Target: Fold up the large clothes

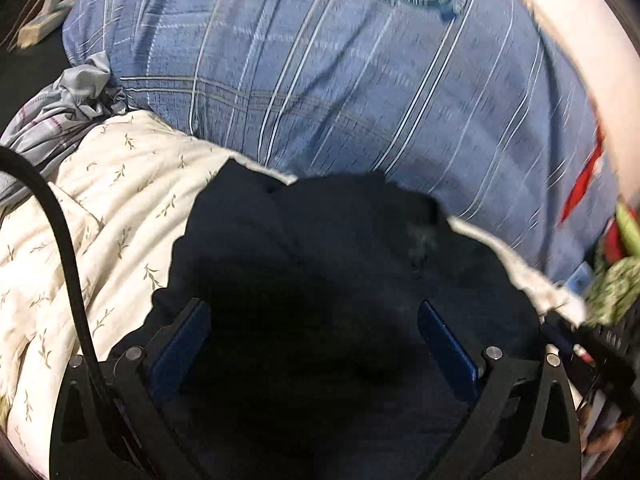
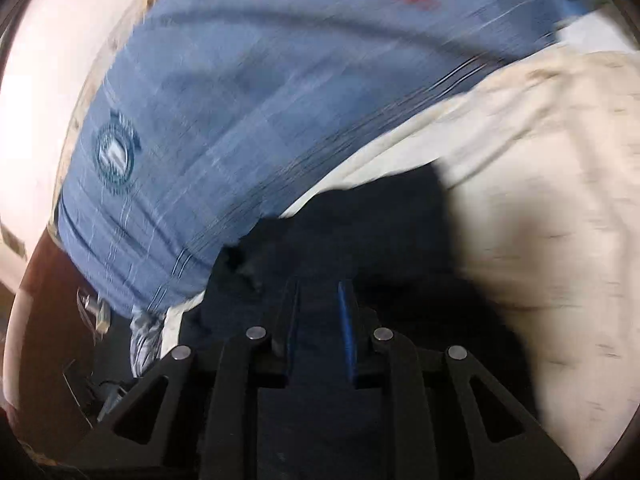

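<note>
A dark navy garment [image 1: 320, 240] lies spread on a cream quilt and fills the lower middle of the left wrist view. My left gripper [image 1: 316, 320] hangs just above it, its blue pads [image 1: 444, 336] wide apart with nothing pinched between them. In the blurred right wrist view the same garment [image 2: 360, 220] lies under my right gripper [image 2: 320, 304]. Its jaws stand close together with a narrow gap, and only dark cloth shows there. Whether a fold is pinched I cannot tell.
The cream leaf-print quilt [image 1: 100, 200] [image 2: 540, 200] covers the bed. A large blue striped pillow [image 1: 360, 80] [image 2: 220, 140] with a round emblem lies behind the garment. Crumpled grey cloth [image 1: 80, 88] sits at the left. A black cable [image 1: 68, 240] crosses the left side.
</note>
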